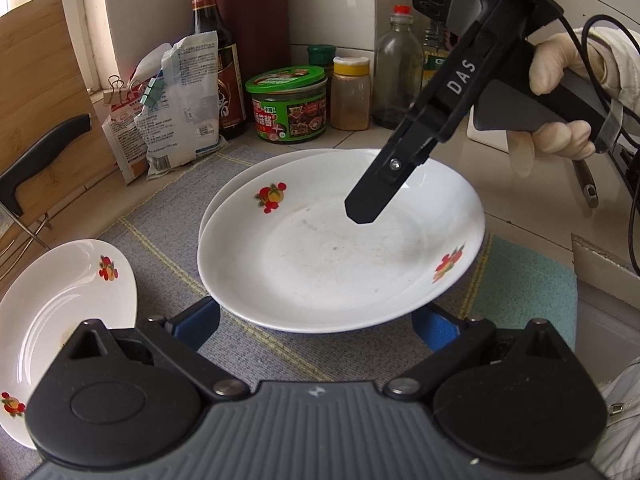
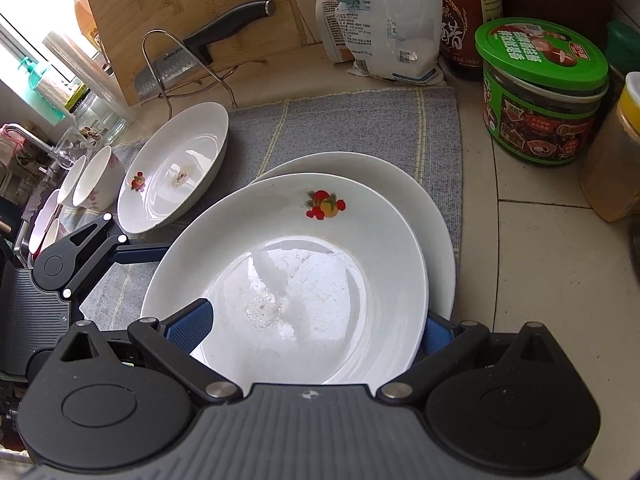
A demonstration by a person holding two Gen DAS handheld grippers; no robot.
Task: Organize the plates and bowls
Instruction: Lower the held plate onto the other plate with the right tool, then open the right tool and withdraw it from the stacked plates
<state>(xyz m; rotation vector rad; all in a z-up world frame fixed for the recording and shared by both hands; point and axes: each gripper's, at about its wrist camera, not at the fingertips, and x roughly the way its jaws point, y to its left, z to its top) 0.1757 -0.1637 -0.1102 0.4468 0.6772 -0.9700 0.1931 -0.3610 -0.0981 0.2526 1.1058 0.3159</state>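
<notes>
A white fruit-print plate [image 1: 340, 240] lies on top of a second white plate [image 1: 256, 176] on the grey mat [image 1: 168, 216]. In the right wrist view the top plate [image 2: 280, 272] sits over the lower plate [image 2: 432, 216]. My left gripper [image 1: 320, 322] is open, its blue pads either side of the near rim, partly hidden under it. My right gripper [image 2: 316, 328] is open, one finger [image 1: 380, 184] hovering above the top plate's far side. A third fruit-print plate [image 1: 60, 300] lies to the left; it also shows in the right wrist view [image 2: 172, 172].
Two small bowls [image 2: 96, 176] stand left of the third plate. A green-lidded jar [image 1: 290, 104], spice jar [image 1: 351, 94], bottles and bags line the back wall. A cutting board [image 2: 192, 20] with a knife [image 2: 208, 44] leans at the left. A teal cloth [image 1: 528, 292] lies to the right.
</notes>
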